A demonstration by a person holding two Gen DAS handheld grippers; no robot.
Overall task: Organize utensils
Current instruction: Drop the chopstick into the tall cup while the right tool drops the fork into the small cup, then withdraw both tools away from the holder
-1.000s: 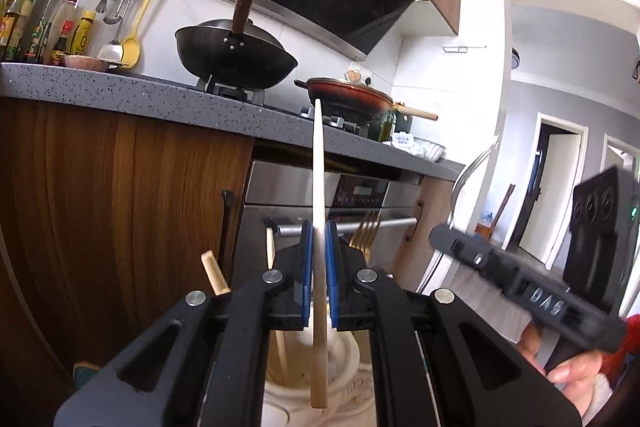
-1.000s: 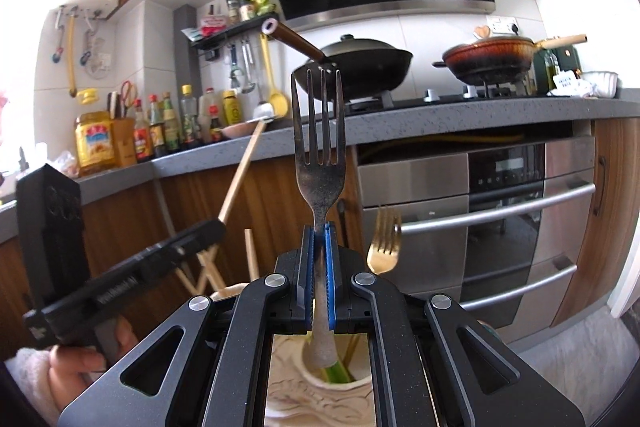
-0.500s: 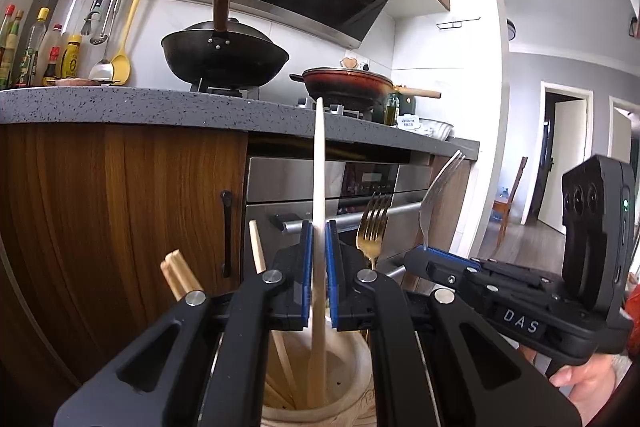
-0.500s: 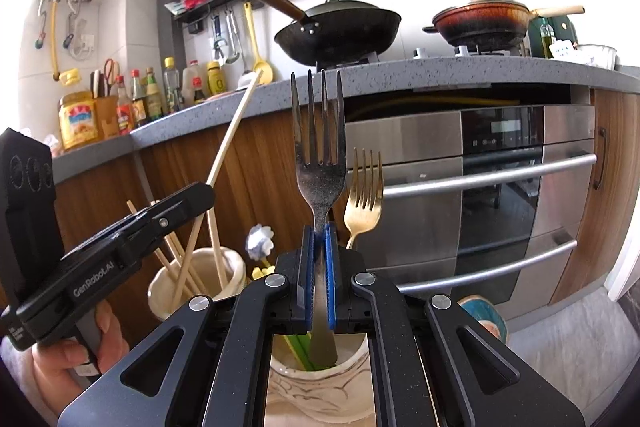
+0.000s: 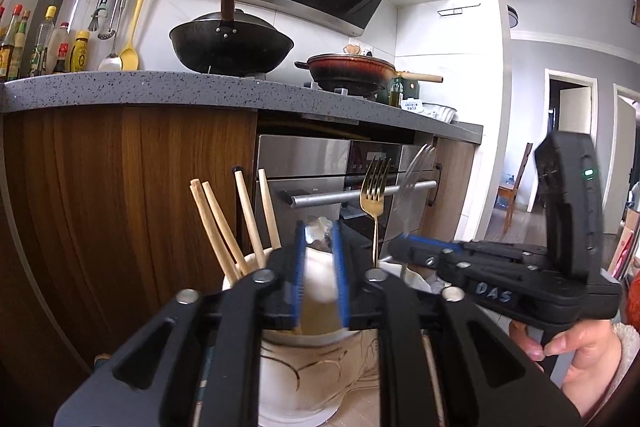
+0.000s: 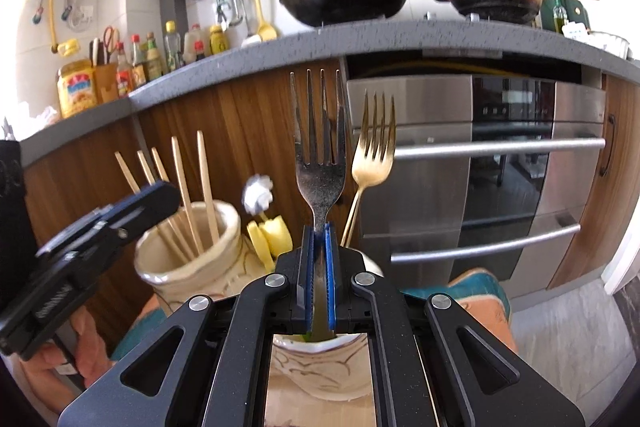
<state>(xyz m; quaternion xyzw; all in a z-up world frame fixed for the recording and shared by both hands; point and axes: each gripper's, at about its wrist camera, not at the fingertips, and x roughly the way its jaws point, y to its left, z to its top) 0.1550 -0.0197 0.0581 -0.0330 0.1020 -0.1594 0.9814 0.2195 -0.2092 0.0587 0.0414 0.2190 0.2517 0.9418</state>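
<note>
Speckled grey counter (image 5: 160,89) over wood-grain cabinets. Your left gripper (image 5: 319,275), jaws just opening w/ nothing between, hangs above the chopstick cup (image 6: 188,263). Your right gripper (image 6: 319,283) clamps the steel fork (image 6: 320,163) upright.

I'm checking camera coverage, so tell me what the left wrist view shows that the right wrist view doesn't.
Only the left wrist view shows the left gripper, its jaws just opened and nothing between them, and the doorway. Only the right wrist view shows the right gripper shut on the silver fork, plus yellow sponges. Both show the chopstick cup, gold fork and wok.
</note>
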